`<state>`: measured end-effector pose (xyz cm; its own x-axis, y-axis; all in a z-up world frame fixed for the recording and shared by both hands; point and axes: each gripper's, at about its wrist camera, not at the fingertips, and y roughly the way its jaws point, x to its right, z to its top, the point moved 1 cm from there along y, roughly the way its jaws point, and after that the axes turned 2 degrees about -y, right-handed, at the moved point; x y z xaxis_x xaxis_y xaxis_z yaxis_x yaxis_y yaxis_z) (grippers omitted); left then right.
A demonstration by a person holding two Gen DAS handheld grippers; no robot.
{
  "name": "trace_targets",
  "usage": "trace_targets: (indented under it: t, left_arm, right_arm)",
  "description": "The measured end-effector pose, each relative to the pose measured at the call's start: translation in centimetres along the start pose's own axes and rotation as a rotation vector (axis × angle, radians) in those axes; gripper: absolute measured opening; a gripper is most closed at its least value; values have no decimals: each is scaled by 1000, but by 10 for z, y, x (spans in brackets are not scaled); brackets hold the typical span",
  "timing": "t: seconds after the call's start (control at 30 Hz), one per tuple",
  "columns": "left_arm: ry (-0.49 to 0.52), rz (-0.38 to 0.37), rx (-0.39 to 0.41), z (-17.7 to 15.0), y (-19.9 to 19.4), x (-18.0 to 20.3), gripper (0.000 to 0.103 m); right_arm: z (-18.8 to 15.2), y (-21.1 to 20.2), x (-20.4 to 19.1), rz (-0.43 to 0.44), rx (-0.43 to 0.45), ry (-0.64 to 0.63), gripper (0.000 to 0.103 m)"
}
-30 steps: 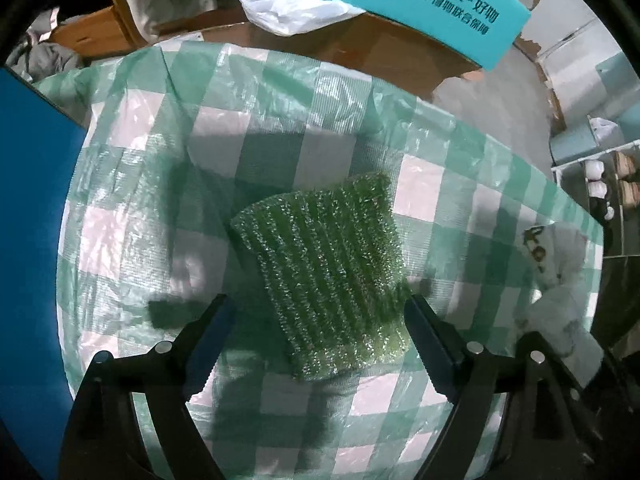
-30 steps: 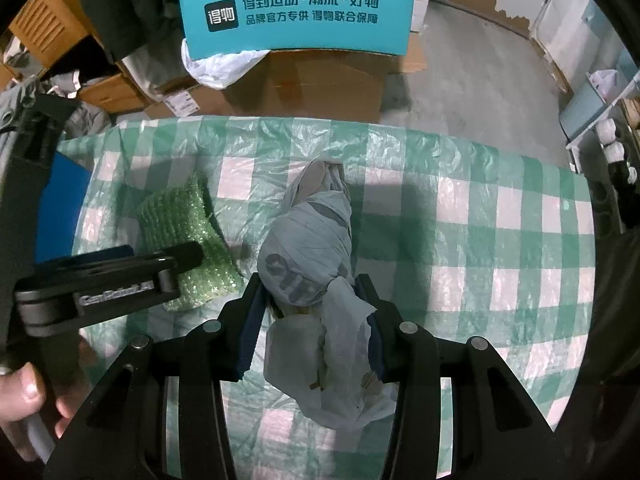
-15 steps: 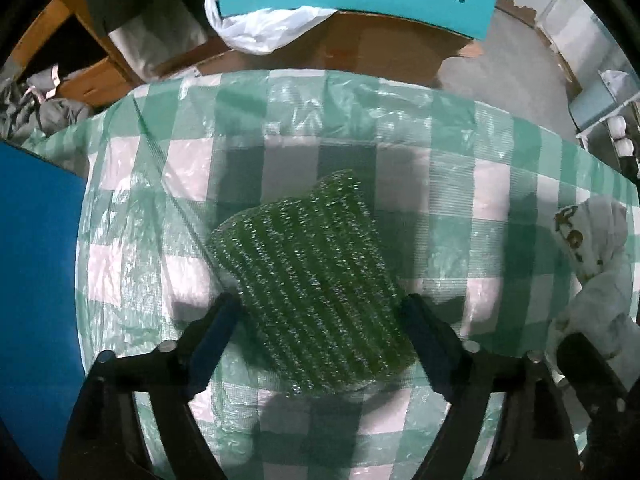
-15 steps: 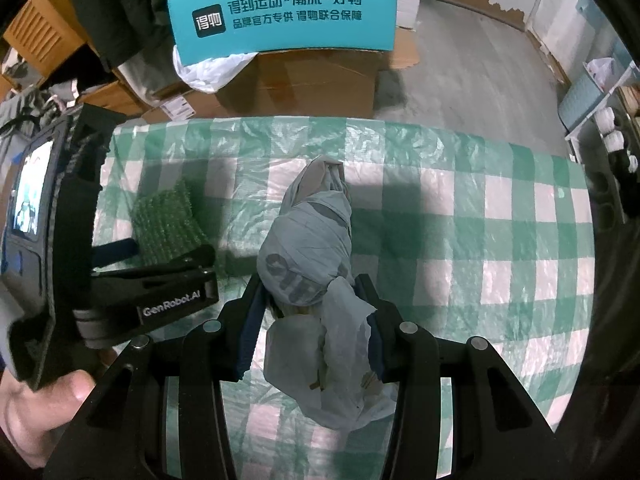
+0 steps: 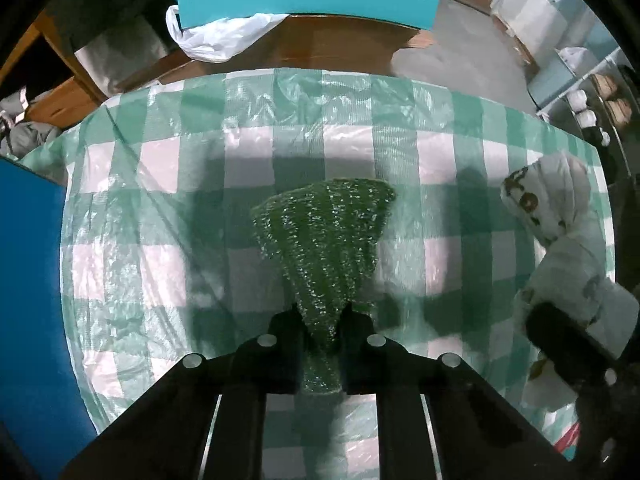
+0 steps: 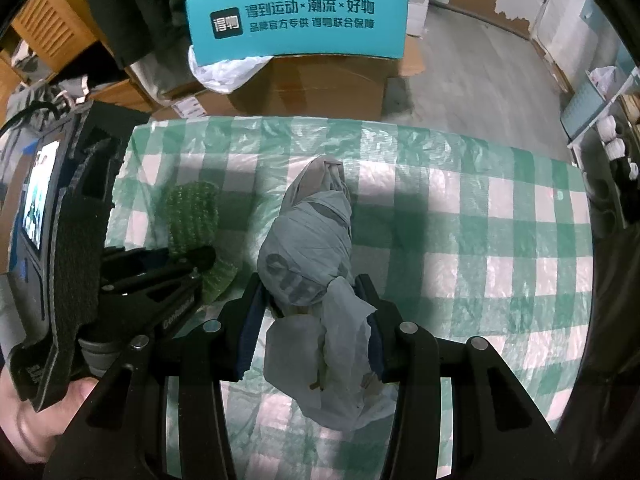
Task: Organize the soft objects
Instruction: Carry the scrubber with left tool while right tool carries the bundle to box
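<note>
Each view is taken close above a checked tablecloth [image 5: 440, 152], looking steeply down between the jaws; the green pad [image 6: 192, 216] is shared.

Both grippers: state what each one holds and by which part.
Left gripper pinches the green scouring pad by its near edge, bunching it. Right gripper clamps the grey plastic-wrapped bundle around its middle.

Both fisheye views look dim w/ a cool cast. I see glare patches on the plastic-covered surface [image 5: 160, 240], esp. its pale squares. Soft dark shadows fall beyond each hand-held gripper. Heavy barrel distortion; black vignette at corners. Centre is fairly sharp, edges smear. Room bkgd beyond looks brighter.
</note>
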<state>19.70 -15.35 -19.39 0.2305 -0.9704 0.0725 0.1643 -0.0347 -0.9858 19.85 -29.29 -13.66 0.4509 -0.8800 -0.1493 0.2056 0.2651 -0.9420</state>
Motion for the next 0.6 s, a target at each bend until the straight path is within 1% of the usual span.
trace_targets:
  t: [0.23,0.47,0.6]
  left_arm:
    - [39,-15,33,-11,-19,-16,12]
    - [84,-57,64,-23,-44,-29,11]
    - [117,-63,88,-27,-59,-34,11]
  right_arm:
    - [-4,-15,-9,9,19,-7,44]
    - [-9,-33,-20,21,45,-8,44]
    - [-12,-44,-30,32,65,-11,44]
